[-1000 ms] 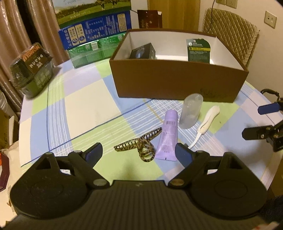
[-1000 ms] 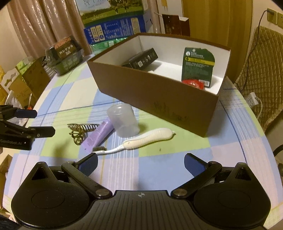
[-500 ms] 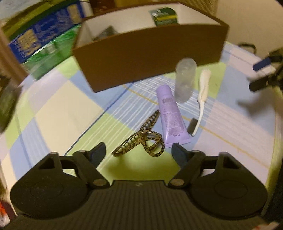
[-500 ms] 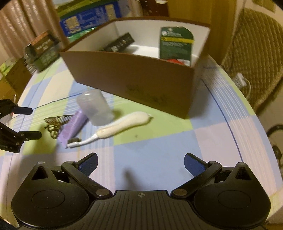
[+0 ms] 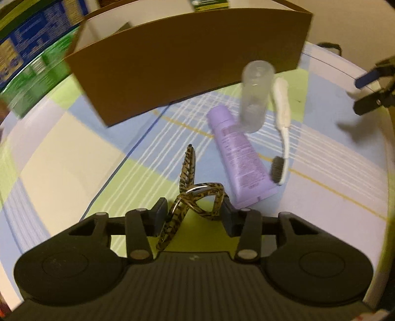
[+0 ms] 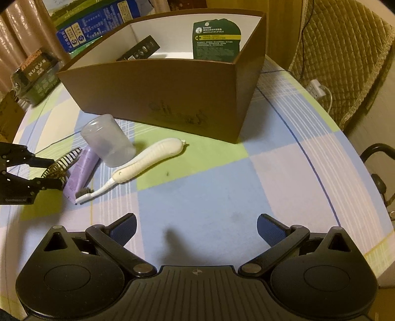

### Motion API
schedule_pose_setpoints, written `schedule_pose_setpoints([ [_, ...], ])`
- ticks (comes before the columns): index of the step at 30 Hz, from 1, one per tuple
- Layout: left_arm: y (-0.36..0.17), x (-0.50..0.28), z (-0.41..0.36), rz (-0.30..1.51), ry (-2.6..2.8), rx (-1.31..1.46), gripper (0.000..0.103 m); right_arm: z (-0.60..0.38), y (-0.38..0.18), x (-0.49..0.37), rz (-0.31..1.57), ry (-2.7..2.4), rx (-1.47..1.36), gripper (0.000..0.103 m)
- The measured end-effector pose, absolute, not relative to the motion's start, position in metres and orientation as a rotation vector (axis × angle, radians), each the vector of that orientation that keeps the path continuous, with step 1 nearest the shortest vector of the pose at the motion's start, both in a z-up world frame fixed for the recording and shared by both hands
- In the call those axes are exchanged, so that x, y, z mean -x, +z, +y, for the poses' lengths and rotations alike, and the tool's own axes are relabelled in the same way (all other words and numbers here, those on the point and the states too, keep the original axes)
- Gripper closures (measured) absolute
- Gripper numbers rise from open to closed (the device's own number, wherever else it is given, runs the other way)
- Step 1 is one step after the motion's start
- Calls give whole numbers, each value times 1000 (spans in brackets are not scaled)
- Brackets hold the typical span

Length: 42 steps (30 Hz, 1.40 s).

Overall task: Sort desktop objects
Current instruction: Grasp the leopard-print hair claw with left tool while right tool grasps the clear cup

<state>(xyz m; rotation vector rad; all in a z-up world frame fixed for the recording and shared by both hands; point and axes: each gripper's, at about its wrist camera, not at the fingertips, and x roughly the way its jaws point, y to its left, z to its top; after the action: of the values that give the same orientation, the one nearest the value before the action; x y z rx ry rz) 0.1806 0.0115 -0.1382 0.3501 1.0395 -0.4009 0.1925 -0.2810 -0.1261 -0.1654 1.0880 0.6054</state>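
Observation:
My left gripper (image 5: 193,213) is shut on a leopard-print hair claw clip (image 5: 197,195) lying on the checked tablecloth; it also shows in the right wrist view (image 6: 58,166). A purple tube (image 5: 240,158), a clear plastic cup (image 5: 255,95) and a white toothbrush (image 5: 281,111) lie just beyond the clip, in front of the brown cardboard box (image 5: 187,61). My right gripper (image 6: 196,227) is open and empty over bare cloth, nearer than the toothbrush (image 6: 148,160) and the cup (image 6: 108,140).
The box (image 6: 172,98) holds a green packet (image 6: 216,40) and a black carton (image 6: 139,50). Blue and green cartons (image 6: 96,22) and a dark pack (image 6: 34,74) stand behind at the left. A padded chair (image 6: 343,54) stands at the right, past the table edge (image 6: 365,160).
My left gripper has moved forward and closed its fingers on the hair clip. My right gripper has shifted a little and stays open.

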Motion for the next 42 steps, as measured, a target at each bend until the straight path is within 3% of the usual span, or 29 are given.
schedule_pose_setpoints([
  [7,-136,-168,31,1070,-266,-220,63,-269,-128,-195,1088,642,184,2],
  [10,-138,-166,31,1077,-261,-198,57,-263,-128,-197,1085,659,191,2],
  [17,-142,-179,28,1075,-234,-169,54,-257,-128,-202,1080,676,205,2],
  [24,-140,-183,31,1072,-211,-110,67,-255,-129,-204,1079,677,197,2],
  [39,-108,-164,60,1016,-6,11,67,-192,-122,-191,911,898,263,2],
  [42,-104,-164,63,1010,27,15,67,-177,-122,-189,858,922,266,11],
])
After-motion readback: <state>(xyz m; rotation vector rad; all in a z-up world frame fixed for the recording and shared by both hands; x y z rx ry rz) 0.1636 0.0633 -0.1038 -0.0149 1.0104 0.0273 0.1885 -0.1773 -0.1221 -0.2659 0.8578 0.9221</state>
